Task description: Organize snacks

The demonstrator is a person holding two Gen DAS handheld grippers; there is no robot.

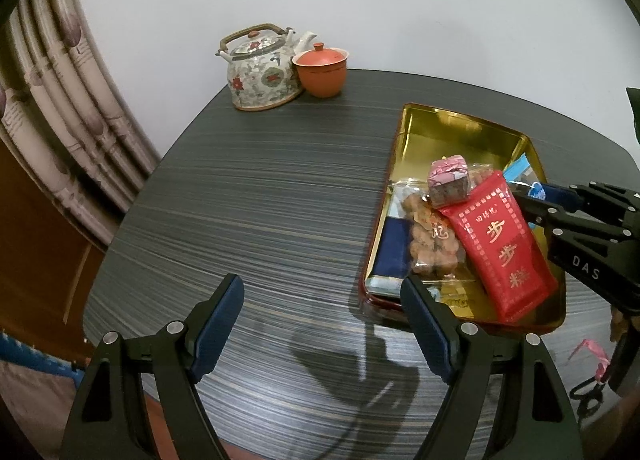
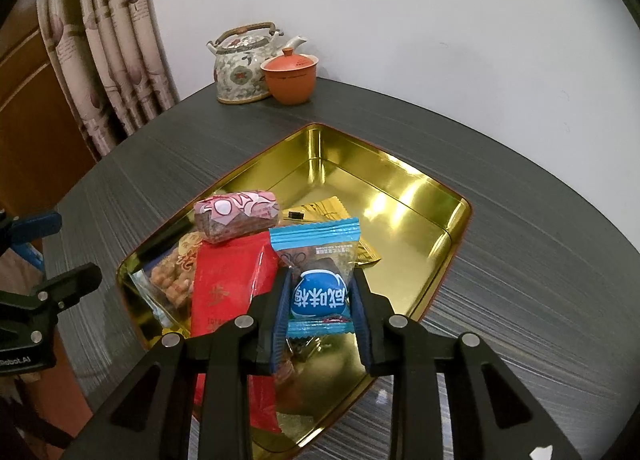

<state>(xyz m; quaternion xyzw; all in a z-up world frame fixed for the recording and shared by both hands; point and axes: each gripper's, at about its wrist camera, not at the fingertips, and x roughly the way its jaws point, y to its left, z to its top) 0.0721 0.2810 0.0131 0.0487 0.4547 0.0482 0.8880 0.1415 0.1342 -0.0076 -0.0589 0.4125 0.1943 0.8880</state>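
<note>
A gold tin tray (image 1: 460,132) (image 2: 360,180) lies on the dark striped table and holds snacks at its near end. Among them are a red pouch (image 1: 500,244) (image 2: 228,280), a pink-wrapped block (image 1: 448,180) (image 2: 236,216), a clear bag of nuts (image 1: 432,244) (image 2: 172,280) and a gold sachet (image 2: 320,212). My right gripper (image 2: 322,276) (image 1: 524,192) is over the tray, shut on a blue snack packet (image 2: 316,296) that stands upright between its pads. My left gripper (image 1: 320,284) (image 2: 56,248) hangs open over bare table, beside the tray's near left corner.
A flowered teapot (image 1: 264,72) (image 2: 240,68) and an orange lidded cup (image 1: 320,68) (image 2: 290,76) stand at the table's far edge by the white wall. A curtain (image 1: 60,100) hangs at the left. The tray's far half (image 2: 380,200) shows bare gold metal.
</note>
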